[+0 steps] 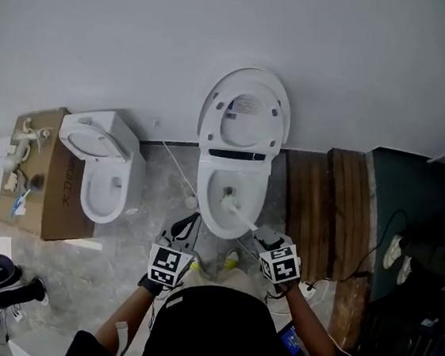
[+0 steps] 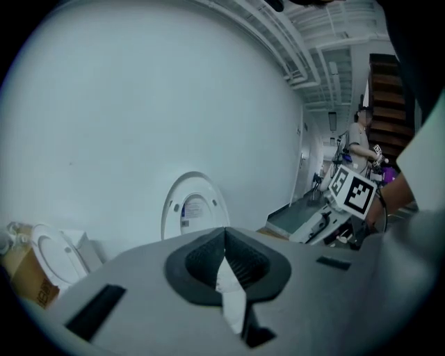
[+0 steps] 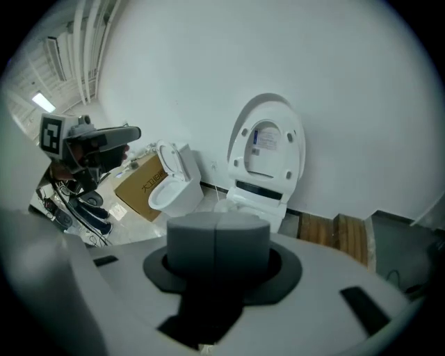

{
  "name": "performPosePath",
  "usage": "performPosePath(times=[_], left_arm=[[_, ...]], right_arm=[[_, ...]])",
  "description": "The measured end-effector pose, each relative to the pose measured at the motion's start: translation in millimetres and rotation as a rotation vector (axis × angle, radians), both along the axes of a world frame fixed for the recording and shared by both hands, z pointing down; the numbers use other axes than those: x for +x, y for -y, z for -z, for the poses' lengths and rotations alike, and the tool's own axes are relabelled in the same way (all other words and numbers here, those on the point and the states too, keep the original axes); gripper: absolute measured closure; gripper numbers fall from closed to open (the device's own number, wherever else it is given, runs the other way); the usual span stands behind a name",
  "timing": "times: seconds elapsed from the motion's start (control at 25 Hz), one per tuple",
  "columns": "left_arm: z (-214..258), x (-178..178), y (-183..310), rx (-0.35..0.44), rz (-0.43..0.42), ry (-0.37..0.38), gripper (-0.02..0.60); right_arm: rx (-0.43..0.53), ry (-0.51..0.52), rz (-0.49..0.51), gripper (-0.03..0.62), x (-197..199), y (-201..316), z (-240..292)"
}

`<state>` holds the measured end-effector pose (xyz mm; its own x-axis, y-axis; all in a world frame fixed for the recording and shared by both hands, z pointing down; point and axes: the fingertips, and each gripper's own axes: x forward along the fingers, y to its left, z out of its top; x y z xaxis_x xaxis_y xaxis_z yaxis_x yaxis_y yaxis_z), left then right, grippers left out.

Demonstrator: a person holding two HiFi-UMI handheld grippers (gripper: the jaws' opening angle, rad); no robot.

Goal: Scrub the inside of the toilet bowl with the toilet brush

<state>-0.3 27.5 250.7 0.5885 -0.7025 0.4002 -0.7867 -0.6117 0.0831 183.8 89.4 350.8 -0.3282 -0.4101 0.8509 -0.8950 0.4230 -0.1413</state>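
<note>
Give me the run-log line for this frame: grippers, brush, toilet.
right gripper: shut on toilet brush | brush head inside toilet bowl | toilet lid up | left gripper: shut on white scrap

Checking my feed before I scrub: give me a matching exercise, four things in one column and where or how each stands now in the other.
Things:
1. toilet brush
2. toilet lid
3. cardboard box
4. left gripper

States:
A. raised against the wall
B. shut on a white scrap
C. head down in the toilet bowl, handle at the right gripper
D. on the floor beside the small toilet

Pairs: 1-C, 2-A, 3-D, 4-B.
</note>
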Motion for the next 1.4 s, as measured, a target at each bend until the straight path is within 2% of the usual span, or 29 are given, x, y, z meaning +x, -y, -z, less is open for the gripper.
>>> performPosePath(times=[0.2,0.32,0.4,0.64,0.84,1.0,1.4], left_arm=[[31,-16,8,0.081,0.045,0.01,0.571],[41,-21,17,0.103,0.065,0.007,0.571],[46,-21,22,0.116,0.066,0.0,0.571],[52,-14,27,0.133,0.032,-0.007,0.571],[49,-24,26,0.121,0.022,0.022,0.571],[53,0,24,0.142,0.007,0.008,0.571],[64,0,21,0.164,0.013,0.0,0.571]], right_arm=[[0.113,0.026,0.009,0.445,4,2,55],[0.191,0.026,0.043,0.445,9,11,80],[0.211,0.023,0.05,0.445,13,16,90],[0.216,-0.036,0.061,0.445,12,19,101],[0.206,0.011,0.074,0.445,-16,16,97],[0.22,-0.008,0.08,0.445,-2,12,102],[0.21,-0.043,0.077,0.445,6,9,105]])
